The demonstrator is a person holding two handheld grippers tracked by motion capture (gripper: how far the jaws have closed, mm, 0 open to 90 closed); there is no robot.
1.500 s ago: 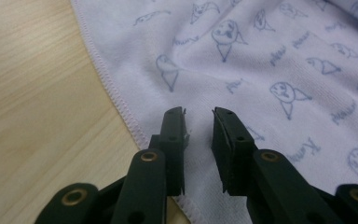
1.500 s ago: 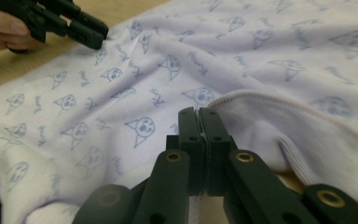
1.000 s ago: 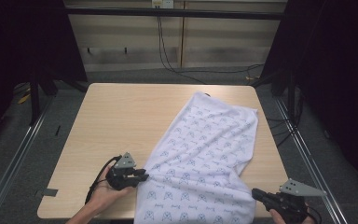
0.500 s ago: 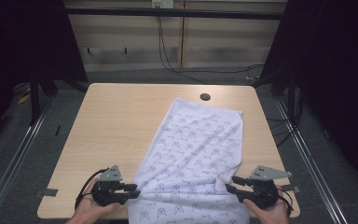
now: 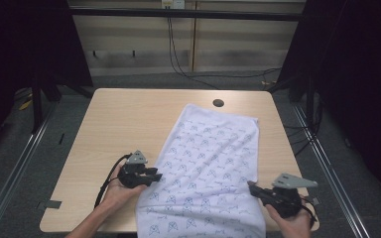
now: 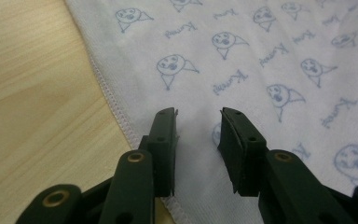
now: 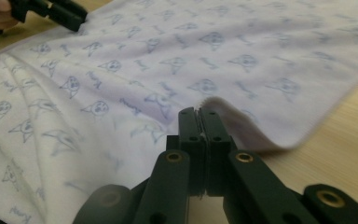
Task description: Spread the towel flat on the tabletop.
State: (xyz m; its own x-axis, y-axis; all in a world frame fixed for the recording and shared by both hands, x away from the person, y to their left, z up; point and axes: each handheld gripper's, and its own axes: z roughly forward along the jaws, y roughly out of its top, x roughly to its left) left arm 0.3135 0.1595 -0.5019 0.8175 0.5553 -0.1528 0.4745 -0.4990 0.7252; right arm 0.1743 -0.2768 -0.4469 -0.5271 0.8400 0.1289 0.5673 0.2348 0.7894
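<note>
A white cloth (image 5: pixel 208 163) printed with small blue faces lies flat on the wooden table (image 5: pixel 129 124), its near end hanging over the front edge. My left gripper (image 5: pixel 156 176) rests at the cloth's left hem. In the left gripper view its jaws (image 6: pixel 198 135) stand open over the cloth (image 6: pixel 261 56) and have just been opening, with nothing pinched. My right gripper (image 5: pixel 252 187) is at the cloth's right edge. Its jaws (image 7: pixel 199 112) have just closed and are shut on the hem, and the cloth (image 7: pixel 191 56) curls up at their tips.
A small round hole (image 5: pixel 218 103) sits in the tabletop just beyond the cloth's far edge. Bare wood lies to the left of the cloth. Cables trail on the floor behind the table. The left gripper (image 7: pixel 70 14) appears far off in the right gripper view.
The cloth has settled flatter and straighter on the table. My left gripper went toward the front edge, then came back up along the left hem. My right gripper shifted inward onto the right hem.
</note>
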